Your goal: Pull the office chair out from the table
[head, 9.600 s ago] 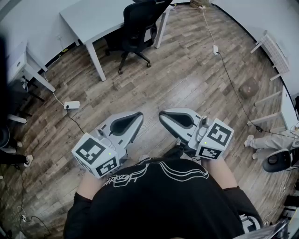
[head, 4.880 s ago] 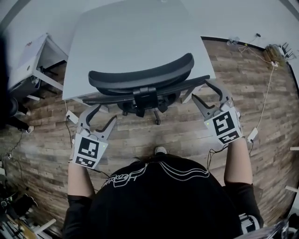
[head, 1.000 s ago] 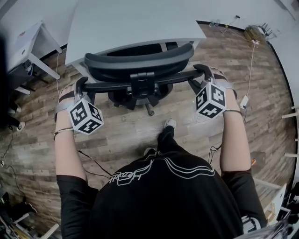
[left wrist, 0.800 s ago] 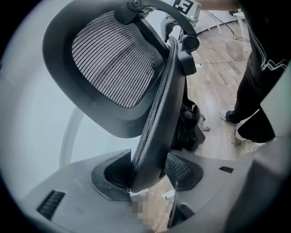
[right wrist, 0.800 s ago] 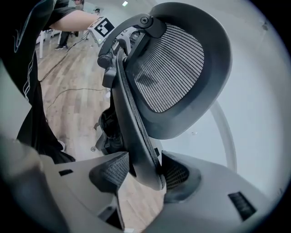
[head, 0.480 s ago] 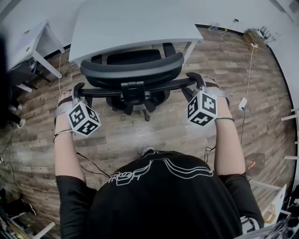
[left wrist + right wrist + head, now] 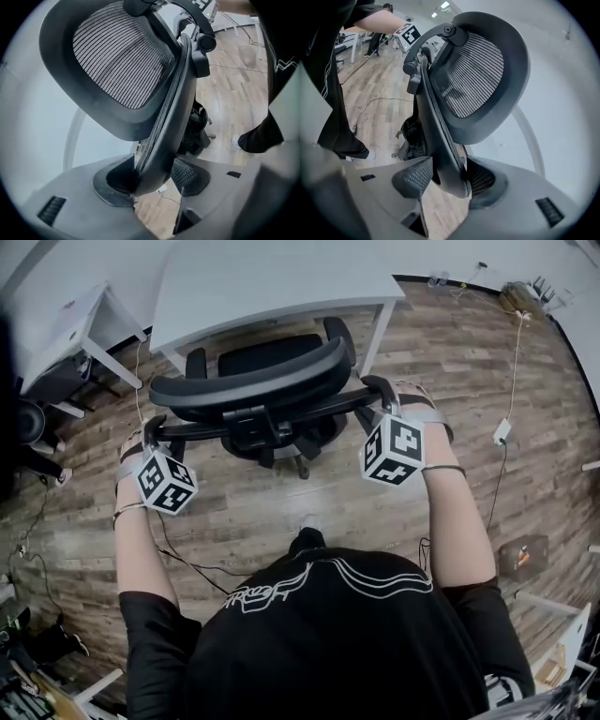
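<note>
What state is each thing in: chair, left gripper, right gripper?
office chair: upright, seat mostly clear of the table, backrest held at both side edges.
left gripper: on the backrest's edge, jaws opening.
right gripper: shut on the backrest's other edge.

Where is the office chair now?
In the head view the chair stands at upper centre, just in front of the white table, its backrest toward the person.

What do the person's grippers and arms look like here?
The left gripper and right gripper are pale grey shells with dark textured pads and black-and-white marker cubes. Sleeves are short and black. The left gripper's jaws are opening around the chair back.
</note>
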Demonstrator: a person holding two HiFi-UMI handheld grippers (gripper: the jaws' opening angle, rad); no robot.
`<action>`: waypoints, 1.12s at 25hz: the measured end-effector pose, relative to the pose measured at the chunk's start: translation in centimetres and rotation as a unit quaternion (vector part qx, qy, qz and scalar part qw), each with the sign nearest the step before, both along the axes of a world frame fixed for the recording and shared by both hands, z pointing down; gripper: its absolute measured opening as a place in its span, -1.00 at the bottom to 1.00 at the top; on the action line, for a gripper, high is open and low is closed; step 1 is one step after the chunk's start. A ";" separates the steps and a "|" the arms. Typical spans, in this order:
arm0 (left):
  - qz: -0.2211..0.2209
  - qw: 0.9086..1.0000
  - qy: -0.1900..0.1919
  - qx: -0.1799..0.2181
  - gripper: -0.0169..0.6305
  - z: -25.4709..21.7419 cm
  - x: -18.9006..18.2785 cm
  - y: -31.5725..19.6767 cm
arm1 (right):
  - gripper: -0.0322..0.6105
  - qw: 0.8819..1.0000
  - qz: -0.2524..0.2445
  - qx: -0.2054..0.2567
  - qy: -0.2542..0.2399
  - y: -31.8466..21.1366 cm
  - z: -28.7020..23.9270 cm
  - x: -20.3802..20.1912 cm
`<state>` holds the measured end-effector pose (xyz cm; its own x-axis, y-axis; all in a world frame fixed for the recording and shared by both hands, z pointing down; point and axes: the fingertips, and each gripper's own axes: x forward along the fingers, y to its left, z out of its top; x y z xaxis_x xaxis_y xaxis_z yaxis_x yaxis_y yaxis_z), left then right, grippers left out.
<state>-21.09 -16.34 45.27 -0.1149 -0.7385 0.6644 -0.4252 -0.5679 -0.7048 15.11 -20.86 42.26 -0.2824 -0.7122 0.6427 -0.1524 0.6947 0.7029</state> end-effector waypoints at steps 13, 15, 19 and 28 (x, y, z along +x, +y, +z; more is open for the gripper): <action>-0.032 0.999 0.013 0.002 -0.28 -0.7 0.8 9.2 | -0.17 0.999 -0.033 0.004 -0.010 8.1 -0.6 0.6; -0.034 0.999 0.014 0.001 -0.28 -0.9 1.1 10.5 | -0.17 0.999 -0.037 0.003 -0.011 9.3 -0.8 0.8; -0.040 0.999 0.017 0.009 -0.28 -0.2 1.6 15.4 | -0.17 0.999 -0.046 0.011 -0.013 13.9 -0.2 1.2; -0.040 0.999 0.020 0.015 -0.27 0.1 1.5 20.1 | -0.17 0.998 -0.052 0.019 -0.018 18.3 0.1 1.0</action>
